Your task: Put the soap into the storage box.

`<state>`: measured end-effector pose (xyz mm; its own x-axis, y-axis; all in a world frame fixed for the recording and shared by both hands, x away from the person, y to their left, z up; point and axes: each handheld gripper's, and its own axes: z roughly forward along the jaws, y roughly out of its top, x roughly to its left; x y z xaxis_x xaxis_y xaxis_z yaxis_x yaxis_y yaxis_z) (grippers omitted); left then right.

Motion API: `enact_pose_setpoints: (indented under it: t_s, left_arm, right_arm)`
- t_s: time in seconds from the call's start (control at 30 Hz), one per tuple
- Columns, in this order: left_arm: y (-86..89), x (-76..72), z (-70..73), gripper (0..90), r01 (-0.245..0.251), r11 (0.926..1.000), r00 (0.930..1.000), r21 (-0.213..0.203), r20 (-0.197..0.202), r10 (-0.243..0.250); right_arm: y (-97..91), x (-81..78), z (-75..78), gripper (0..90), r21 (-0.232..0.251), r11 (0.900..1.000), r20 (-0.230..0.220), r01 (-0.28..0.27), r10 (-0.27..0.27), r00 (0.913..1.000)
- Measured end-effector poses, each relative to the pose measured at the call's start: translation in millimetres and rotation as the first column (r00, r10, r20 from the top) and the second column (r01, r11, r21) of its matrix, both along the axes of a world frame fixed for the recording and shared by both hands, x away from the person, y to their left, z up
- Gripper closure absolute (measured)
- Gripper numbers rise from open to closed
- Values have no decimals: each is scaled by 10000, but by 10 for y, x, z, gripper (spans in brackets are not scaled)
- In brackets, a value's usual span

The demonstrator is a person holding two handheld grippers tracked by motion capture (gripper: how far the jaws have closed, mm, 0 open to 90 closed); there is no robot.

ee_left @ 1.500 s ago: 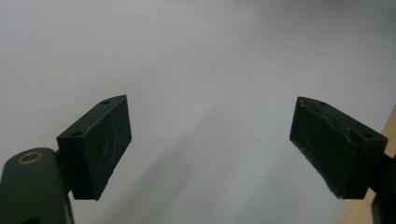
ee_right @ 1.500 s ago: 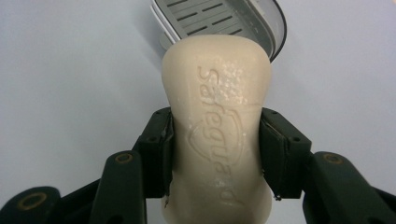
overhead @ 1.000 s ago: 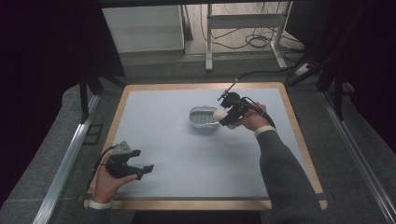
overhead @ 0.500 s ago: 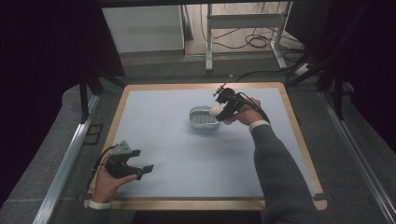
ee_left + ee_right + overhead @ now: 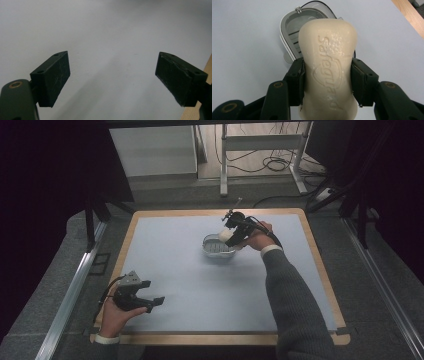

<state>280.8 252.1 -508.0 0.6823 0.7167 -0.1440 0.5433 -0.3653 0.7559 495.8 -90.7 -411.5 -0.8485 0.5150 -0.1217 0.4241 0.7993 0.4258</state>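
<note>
On the table, right of centre: right gripper (image 5: 231,236) held in the person's right hand (image 5: 255,236), poised above the far right part of the pale blue mat (image 5: 175,260)
Right gripper fingers: clamped on the waist of a cream, oval bar of soap (image 5: 328,67) with raised lettering; both black pads (image 5: 295,81) press against its narrow sides
Soap position: lifted off the mat, directly over the near right rim of the soap dish, long axis running along the jaws; in the high view it appears as a pale lump (image 5: 226,236) at the tip of the gripper
Soap dish: small grey and white oval plastic dish (image 5: 217,247) with a ribbed inner floor (image 5: 295,32), resting on the mat just left of the right hand, partly hidden behind the soap in the right gripper view
Left gripper: (image 5: 150,302) held in the left hand (image 5: 116,315) at the near left corner of the mat, well apart from the dish
Left gripper fingers: spread wide, pads (image 5: 53,77) apart with only bare mat between them
Table: wooden-edged board (image 5: 320,270) under the mat
</note>
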Motion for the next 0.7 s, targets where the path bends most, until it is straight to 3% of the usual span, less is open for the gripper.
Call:
enact_pose_setpoints:
  t_s: [0.7]
  left_arm:
    - [-33, -2, -7, 130, 65, 10000, 10000, 39, -11, -65]
  right_arm:
    - [277, 152, -213, 491, -341, 9936, 84, -1073, 1076, 9942]
